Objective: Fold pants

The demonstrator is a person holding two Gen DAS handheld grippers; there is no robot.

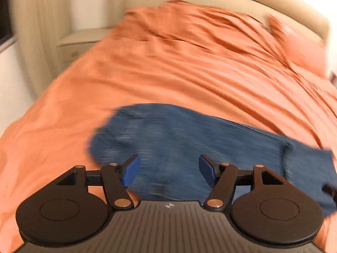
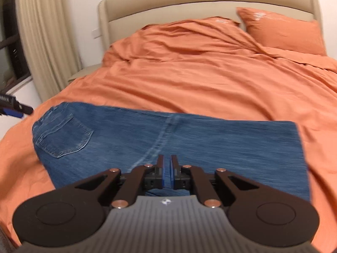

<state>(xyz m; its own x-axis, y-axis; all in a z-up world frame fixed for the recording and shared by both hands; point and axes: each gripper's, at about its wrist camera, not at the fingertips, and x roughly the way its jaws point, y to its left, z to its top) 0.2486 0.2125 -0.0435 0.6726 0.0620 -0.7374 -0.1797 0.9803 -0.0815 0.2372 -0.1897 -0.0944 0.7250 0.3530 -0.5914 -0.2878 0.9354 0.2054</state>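
Blue jeans [image 2: 168, 139] lie folded flat across the near part of an orange bed cover [image 2: 189, 80], with a back pocket [image 2: 63, 135] facing up at the left end. My right gripper [image 2: 167, 162] hovers over the middle of the jeans, near their centre seam, shut with nothing between its blue pads. The left wrist view is blurred. There the jeans [image 1: 189, 143] lie under my left gripper [image 1: 169, 168], whose jaws stand wide open and empty above the denim. The left gripper's tip [image 2: 12, 107] also shows at the far left edge of the right wrist view.
An orange pillow [image 2: 282, 29] leans on the beige headboard [image 2: 189, 2] at the back right. The cover is rumpled towards the head of the bed. A beige nightstand [image 1: 78, 42], a cream curtain [image 2: 46, 31] and a dark window [image 2: 10, 52] stand to the left.
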